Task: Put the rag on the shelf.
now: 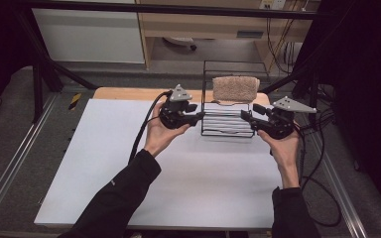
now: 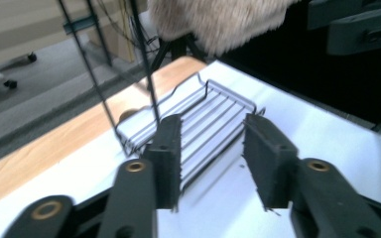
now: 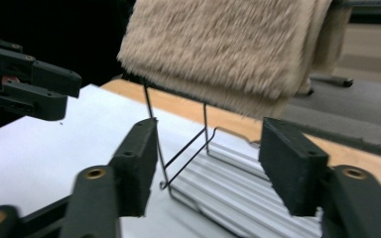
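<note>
- Flanking a black wire rack [image 1: 227, 119], the two grippers face each other across it, one at each end.
- The left gripper [image 1: 198, 117] has its fingers [image 2: 166, 158] spread with nothing between them; in the left gripper view they frame the near end of the rack's tray without touching it.
- The right gripper [image 1: 245, 118] likewise has its fingers [image 3: 290, 166] spread and empty; in the right gripper view a thin upright wire of the rack stands just beside the left-hand finger, apart from the pad.
- A folded beige towel [image 1: 235, 89] hangs over the rack's top bar, above and behind both sets of fingers, touched by neither.
- The rack stands near the far edge of the white worktop [image 1: 178, 183], its ribbed tray flat on the surface.
- A bare hand [image 1: 159, 135] holds each gripper, dark sleeves running back to the near edge, cables trailing off.
- Beyond the white sheet a strip of wooden edge [image 1: 129, 93] shows, then grey floor.
</note>
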`<state>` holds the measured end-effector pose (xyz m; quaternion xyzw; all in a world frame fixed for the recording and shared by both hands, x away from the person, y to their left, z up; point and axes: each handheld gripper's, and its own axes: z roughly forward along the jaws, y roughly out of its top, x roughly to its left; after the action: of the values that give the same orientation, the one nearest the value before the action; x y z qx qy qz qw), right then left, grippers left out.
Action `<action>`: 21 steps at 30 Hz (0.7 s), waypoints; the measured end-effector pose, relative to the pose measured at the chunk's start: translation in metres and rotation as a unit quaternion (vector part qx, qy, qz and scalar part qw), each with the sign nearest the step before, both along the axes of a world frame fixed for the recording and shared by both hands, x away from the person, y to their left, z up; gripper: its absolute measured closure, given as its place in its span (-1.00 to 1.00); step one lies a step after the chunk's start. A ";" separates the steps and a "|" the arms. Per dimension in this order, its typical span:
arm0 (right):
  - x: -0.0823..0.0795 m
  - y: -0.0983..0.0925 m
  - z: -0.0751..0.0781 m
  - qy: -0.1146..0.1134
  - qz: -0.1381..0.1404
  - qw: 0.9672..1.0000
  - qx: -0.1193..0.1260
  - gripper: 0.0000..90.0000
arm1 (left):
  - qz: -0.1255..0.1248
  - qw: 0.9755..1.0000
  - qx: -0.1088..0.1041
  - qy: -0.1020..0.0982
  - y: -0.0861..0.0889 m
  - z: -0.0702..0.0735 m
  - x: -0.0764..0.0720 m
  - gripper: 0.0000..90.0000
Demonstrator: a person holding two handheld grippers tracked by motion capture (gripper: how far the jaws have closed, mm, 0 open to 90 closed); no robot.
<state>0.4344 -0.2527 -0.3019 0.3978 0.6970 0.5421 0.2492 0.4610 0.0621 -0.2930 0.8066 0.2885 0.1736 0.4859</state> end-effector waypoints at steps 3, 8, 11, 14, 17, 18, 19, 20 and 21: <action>-0.006 0.001 -0.007 0.012 0.004 1.000 -0.007 -0.26 | 0.003 1.000 0.007 0.005 0.013 -0.010 -0.008 0.11; -0.015 0.005 -0.014 0.030 0.019 0.999 -0.013 -0.50 | 0.013 1.000 0.022 0.016 0.035 -0.027 -0.020 -0.11; -0.018 0.008 -0.018 0.042 0.022 0.999 -0.017 -0.65 | 0.023 0.999 0.031 0.018 0.048 -0.035 -0.027 -0.24; -0.021 0.010 -0.022 0.049 0.026 0.998 -0.019 -0.74 | 0.031 0.999 0.030 0.025 0.062 -0.041 -0.033 -0.35; -0.025 0.013 -0.028 0.052 0.037 0.998 -0.019 -0.81 | 0.039 0.998 0.035 0.034 0.077 -0.047 -0.039 -0.44; -0.026 0.015 -0.030 0.054 0.040 0.998 -0.021 -0.82 | 0.042 0.998 0.037 0.036 0.081 -0.049 -0.041 -0.47; -0.027 0.016 -0.032 0.057 0.044 0.997 -0.025 -0.84 | 0.045 0.998 0.039 0.037 0.085 -0.052 -0.044 -0.50; -0.028 0.017 -0.034 0.060 0.045 0.997 -0.028 -0.86 | 0.048 0.997 0.041 0.039 0.090 -0.054 -0.046 -0.53; -0.030 0.018 -0.037 0.061 0.046 0.997 -0.029 -0.87 | 0.051 0.997 0.041 0.040 0.094 -0.057 -0.048 -0.55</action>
<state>0.4045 -0.2343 -0.3389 0.3905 0.7438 0.5073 0.1921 0.4128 0.1563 -0.3497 0.8165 0.3406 0.1774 0.4310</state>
